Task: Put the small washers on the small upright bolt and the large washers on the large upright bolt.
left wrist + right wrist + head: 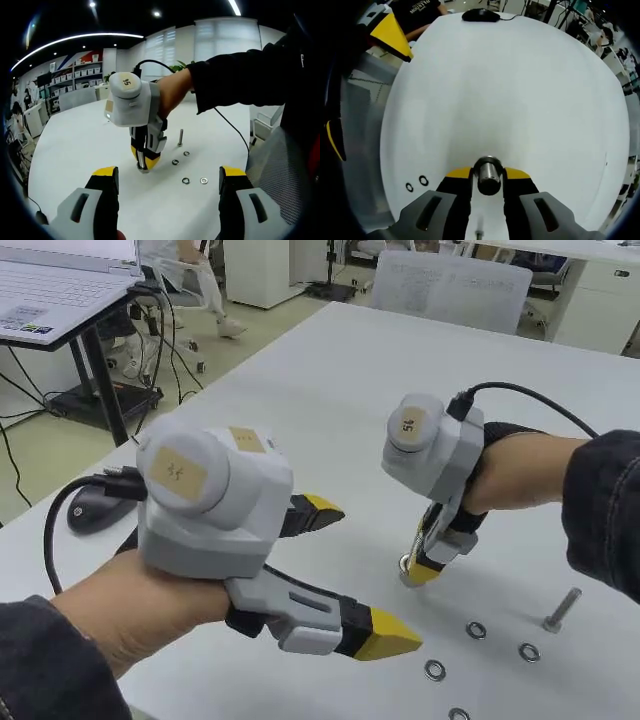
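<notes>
Yellow-tipped right tongs (488, 176) clamp large bolt (488, 169) | left tongs (168, 175) wide apart

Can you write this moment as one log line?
left gripper: open, above table | right gripper: shut on big bolt, upright | washers: four loose near small bolt

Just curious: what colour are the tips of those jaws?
Yellow, clearest in the head view on the left gripper.
</notes>
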